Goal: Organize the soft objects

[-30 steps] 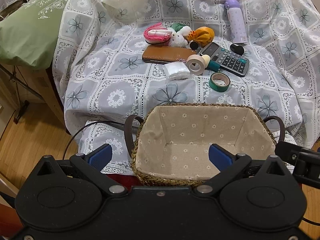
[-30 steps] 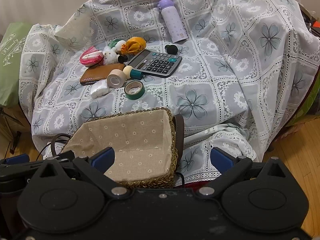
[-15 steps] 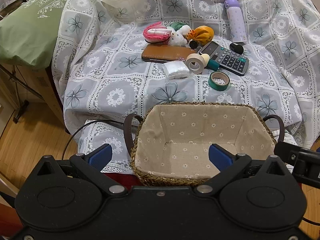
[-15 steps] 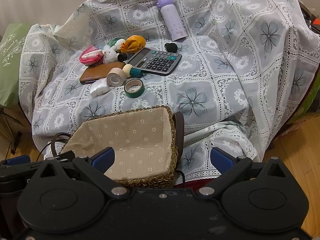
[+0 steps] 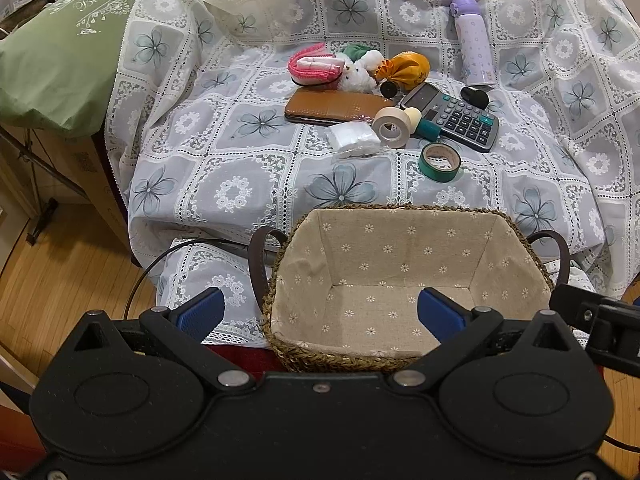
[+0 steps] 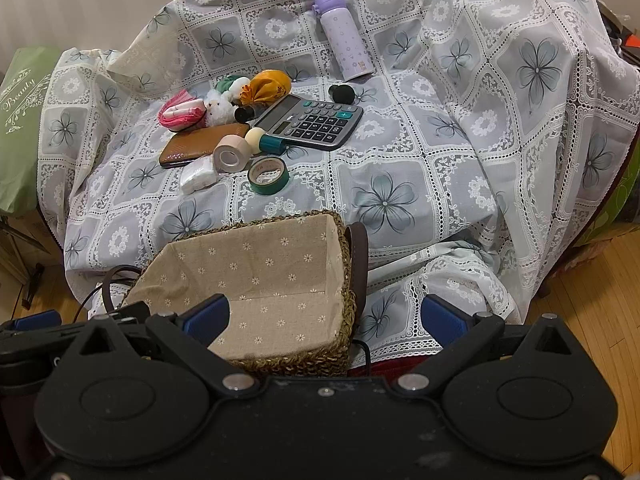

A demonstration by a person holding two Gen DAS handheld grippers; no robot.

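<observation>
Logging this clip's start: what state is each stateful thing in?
Left gripper: open, holding nothing.
Right gripper: open, holding nothing.
Basket: upright, nothing inside.
Purple bottle: lid closed.
Green tape roll: lying flat.
Beige tape roll: on edge.

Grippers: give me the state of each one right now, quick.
Left gripper: open, holding nothing, above the near edge of the basket.
Right gripper: open, holding nothing.

We see the basket [image 5: 404,240] at the near edge of the cloth [image 5: 240,168]. Behind it lie two tape rolls [image 5: 439,162], then the calculator [image 5: 456,120]. The bottle [image 5: 474,48] lies farthest back.
</observation>
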